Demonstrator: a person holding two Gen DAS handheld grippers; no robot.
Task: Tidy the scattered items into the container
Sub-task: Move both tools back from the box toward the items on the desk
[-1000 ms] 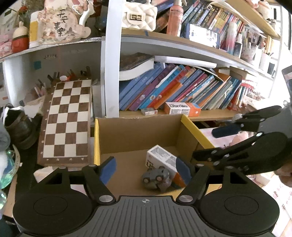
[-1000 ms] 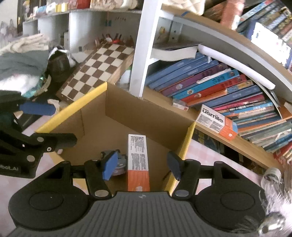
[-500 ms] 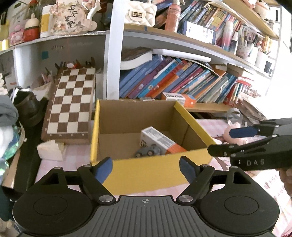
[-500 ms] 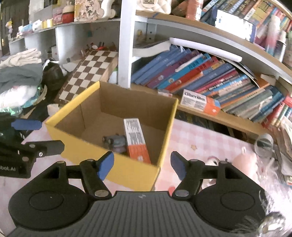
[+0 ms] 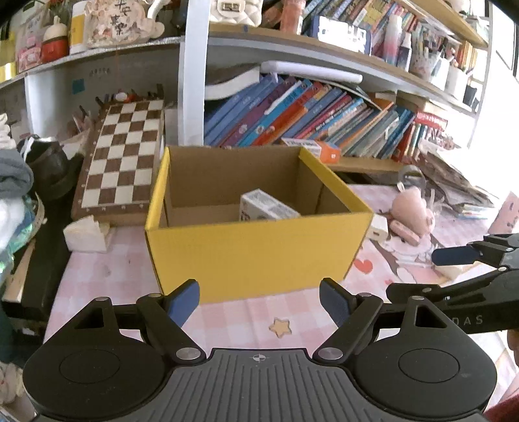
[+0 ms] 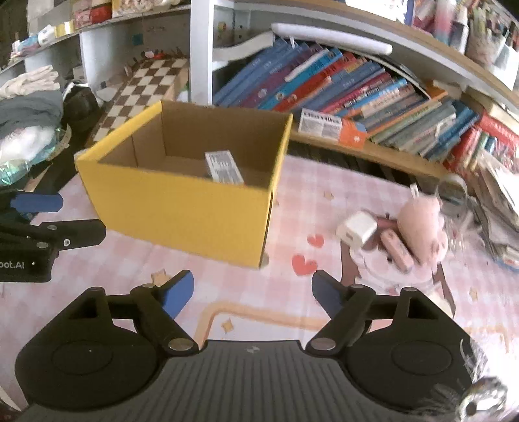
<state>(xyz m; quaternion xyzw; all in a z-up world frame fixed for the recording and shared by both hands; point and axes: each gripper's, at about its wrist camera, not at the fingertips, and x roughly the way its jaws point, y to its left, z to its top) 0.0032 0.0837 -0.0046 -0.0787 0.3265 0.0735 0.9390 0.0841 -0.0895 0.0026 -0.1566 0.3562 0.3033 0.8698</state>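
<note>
The yellow cardboard box (image 5: 256, 250) stands open on the pink checked table (image 5: 246, 321), in front of a shelf of leaning books (image 5: 292, 113). Inside it a white carton (image 5: 266, 207) lies on the floor of the box; from the right wrist view its top face (image 6: 223, 167) carries lines of small print too blurred to read.

The left claw (image 5: 259, 300) hangs over the table just in front of the box, its 2 blue-padded fingers spread wide with nothing between them. The right claw (image 6: 253, 293) is likewise spread apart and empty, over the table near the box's front corner. In the left wrist view the right claw's body shows the letters "DAS"; in the right wrist view the left claw's body reads "oot.AI", the start cut off by the frame edge.

Still on the table, right of the box, lie a white charger block (image 6: 356, 229), a pink bar-shaped case (image 6: 397, 250) just beside it, and a pink plush toy (image 6: 421, 224) touching the case.

On the shelf edge behind the box rests a white and orange carton (image 6: 331, 128) whose printed name is blurred. A chessboard (image 5: 125, 152) leans to the left of the box, and a decorated pot (image 5: 120, 22) on the upper shelf bears Chinese characters.
</note>
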